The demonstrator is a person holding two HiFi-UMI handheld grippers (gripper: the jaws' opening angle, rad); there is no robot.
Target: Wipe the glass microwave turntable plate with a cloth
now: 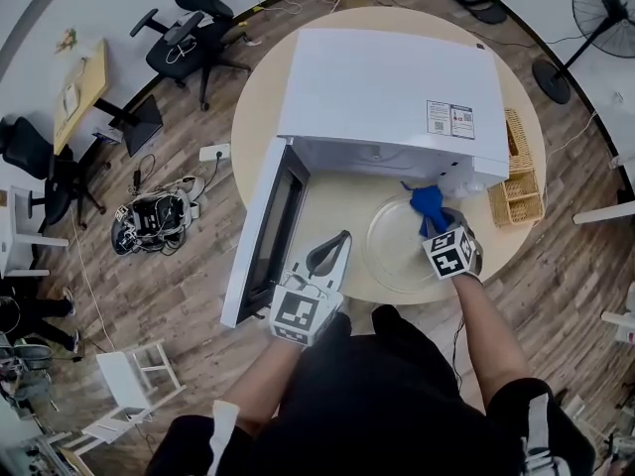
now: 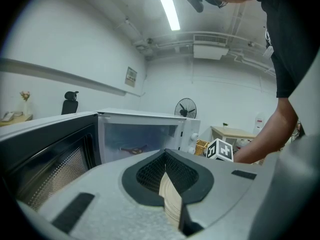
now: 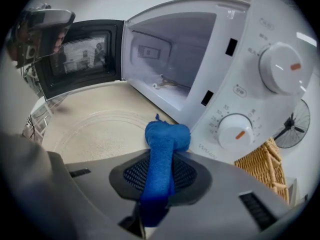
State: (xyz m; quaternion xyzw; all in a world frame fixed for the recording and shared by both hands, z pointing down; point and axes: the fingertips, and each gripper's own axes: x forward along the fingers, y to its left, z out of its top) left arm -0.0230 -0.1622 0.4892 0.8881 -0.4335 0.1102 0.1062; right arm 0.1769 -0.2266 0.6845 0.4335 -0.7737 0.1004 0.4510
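Observation:
The clear glass turntable plate [image 1: 397, 251] lies flat on the round table in front of the open microwave; the right gripper view also shows the plate [image 3: 95, 129]. My right gripper [image 1: 435, 226] is shut on a rolled blue cloth [image 1: 428, 204], held over the plate's far right rim. That cloth [image 3: 166, 146] sticks out past the jaws toward the microwave's control panel. My left gripper [image 1: 333, 248] hovers by the table's near edge, left of the plate. Its jaws are together with nothing between them [image 2: 167, 174].
The white microwave [image 1: 397, 87] fills the back of the beige round table [image 1: 256, 117], its door [image 1: 260, 241] swung out to the left. A wicker basket [image 1: 521, 181] stands at the right. Office chairs [image 1: 189, 28] and a floor fan [image 1: 605, 3] ring the table.

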